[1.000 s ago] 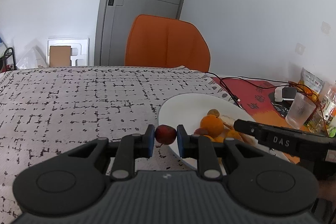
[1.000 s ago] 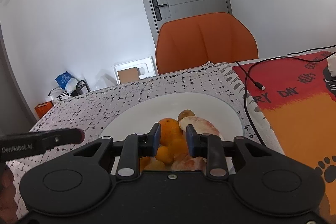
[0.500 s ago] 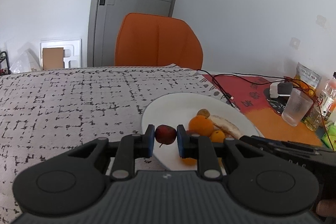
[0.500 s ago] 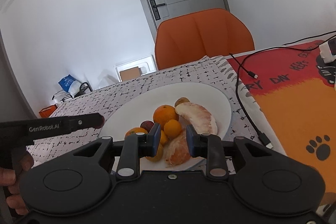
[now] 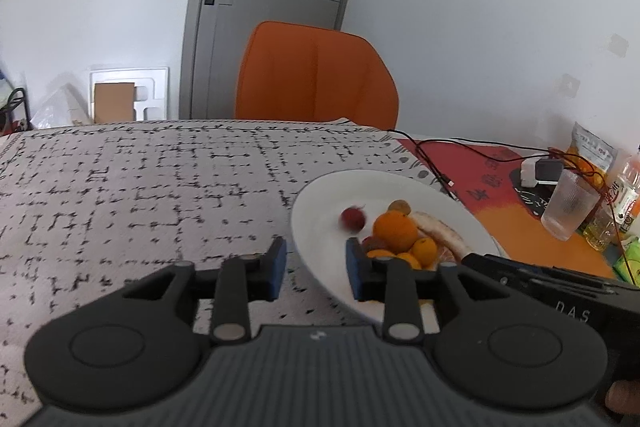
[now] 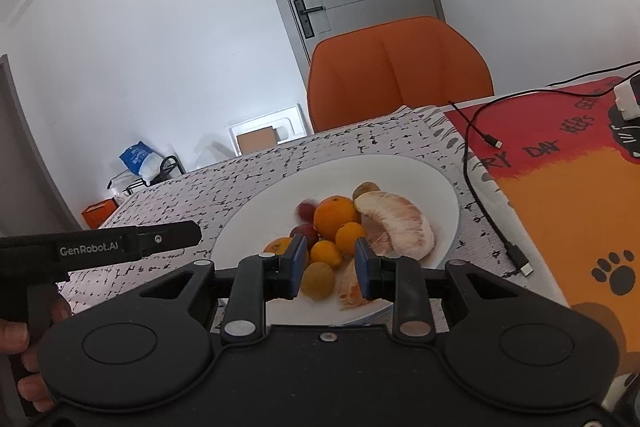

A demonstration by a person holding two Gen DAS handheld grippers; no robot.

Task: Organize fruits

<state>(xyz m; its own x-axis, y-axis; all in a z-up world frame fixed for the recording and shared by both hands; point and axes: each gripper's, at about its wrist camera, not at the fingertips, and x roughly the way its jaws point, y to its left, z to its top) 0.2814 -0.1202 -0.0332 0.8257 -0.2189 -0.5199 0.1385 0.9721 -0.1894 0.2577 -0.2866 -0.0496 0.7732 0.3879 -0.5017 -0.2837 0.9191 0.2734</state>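
A white plate [image 5: 320, 211] holds a pile of fruit: a large orange [image 5: 394, 230], small oranges, a peeled pomelo piece [image 6: 394, 223] and a brown fruit [image 6: 365, 189]. A small red fruit [image 5: 353, 219] lies blurred on the plate left of the large orange; it also shows in the right wrist view [image 6: 306, 209]. My left gripper [image 5: 316, 269] is open and empty at the plate's near left rim. My right gripper [image 6: 327, 269] is open and empty over the plate's near edge [image 6: 256, 219], just above a yellow fruit [image 6: 318, 279].
An orange chair [image 5: 316, 75] stands behind the table. A black cable [image 6: 480, 163] runs right of the plate over a red-orange mat [image 6: 560, 187]. A glass [image 5: 570, 205], bottles and a snack bag stand at the far right. The patterned cloth [image 5: 140, 187] spreads left.
My left gripper opened and let go of the small red fruit, which now lies on the plate. My right gripper drew back toward the plate's near edge and opened wider.
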